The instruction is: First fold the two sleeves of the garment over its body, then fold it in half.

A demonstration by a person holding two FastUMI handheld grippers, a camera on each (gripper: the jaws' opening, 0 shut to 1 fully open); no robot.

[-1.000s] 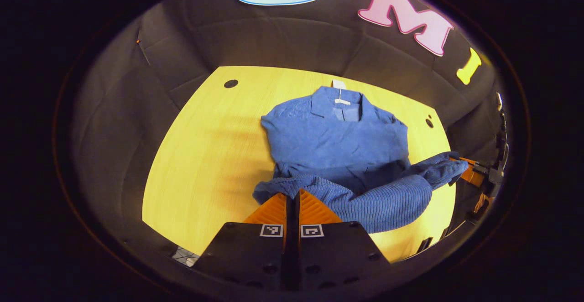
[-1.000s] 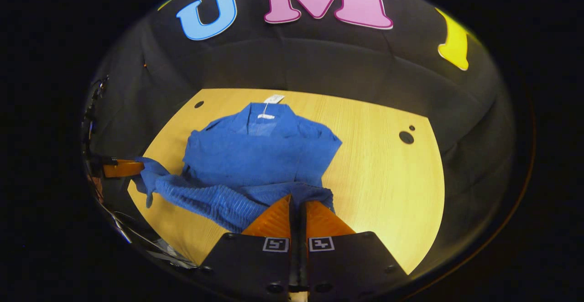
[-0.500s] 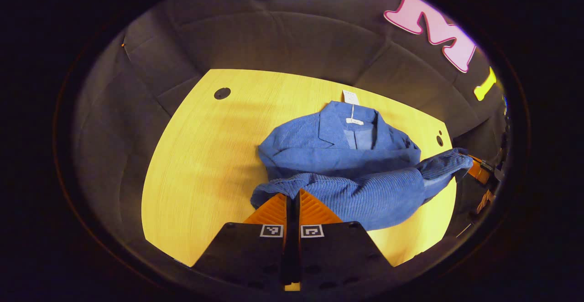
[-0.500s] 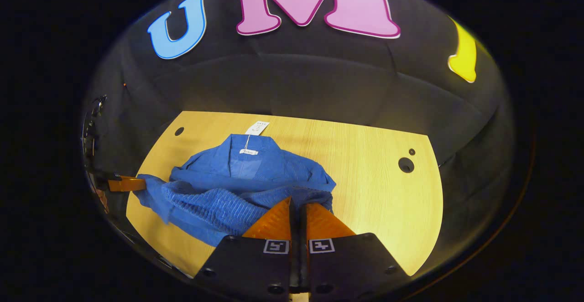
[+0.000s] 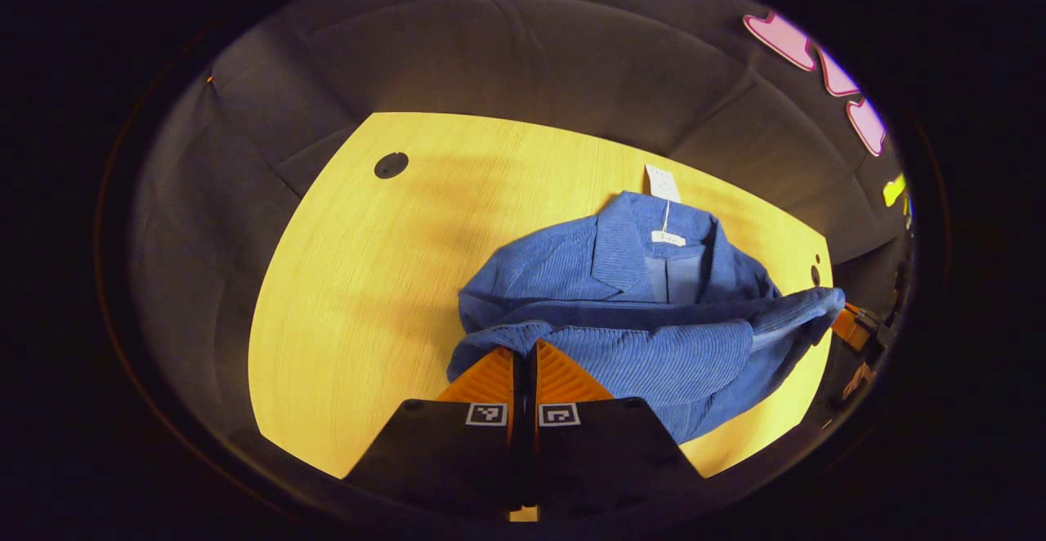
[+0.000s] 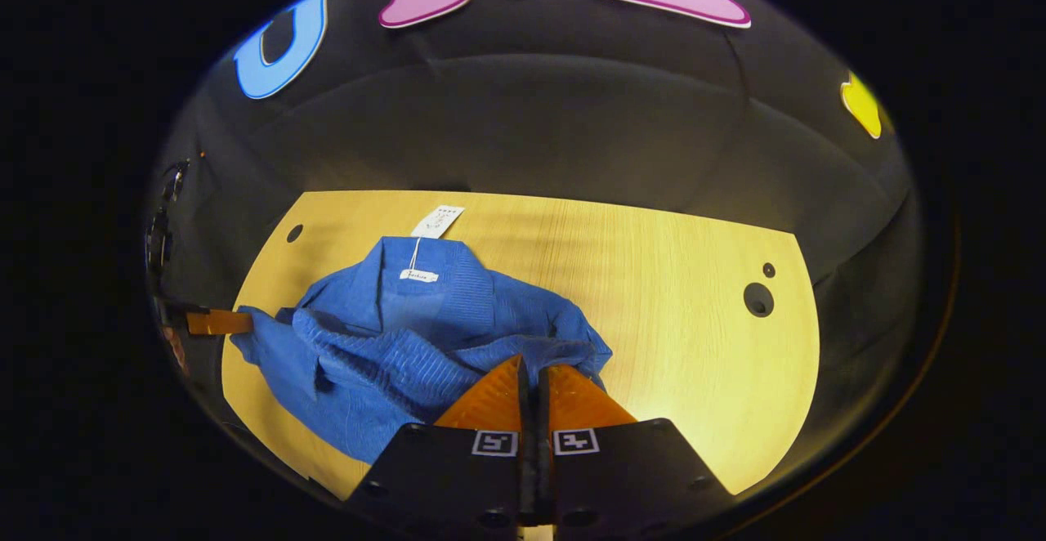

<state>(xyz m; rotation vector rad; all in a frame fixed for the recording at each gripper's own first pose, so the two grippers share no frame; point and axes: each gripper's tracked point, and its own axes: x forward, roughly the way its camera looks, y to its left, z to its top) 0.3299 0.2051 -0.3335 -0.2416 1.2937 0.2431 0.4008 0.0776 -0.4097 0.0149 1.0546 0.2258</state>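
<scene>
Garment (image 5: 621,304), a blue ribbed knit with a collar, lay toward the right half of the yellow wooden tabletop (image 5: 351,279) in the left gripper view, its collar and a white hang tag (image 5: 662,183) at the far end. Its near hem was lifted and carried over the body, hanging as a ribbed band between the two tools. The left tool (image 5: 524,355) had its fingers pressed together on the hem's left corner. In the same view the right tool (image 5: 850,324) showed at the far right edge, touching the hem's other corner. From the right gripper view, the right tool (image 6: 531,369) was likewise clamped narrow on blue fabric, and the left tool (image 6: 216,322) held the opposite corner at the tabletop's left edge. Dark round holes (image 6: 757,299) marked the bare wood beside the garment.
</scene>
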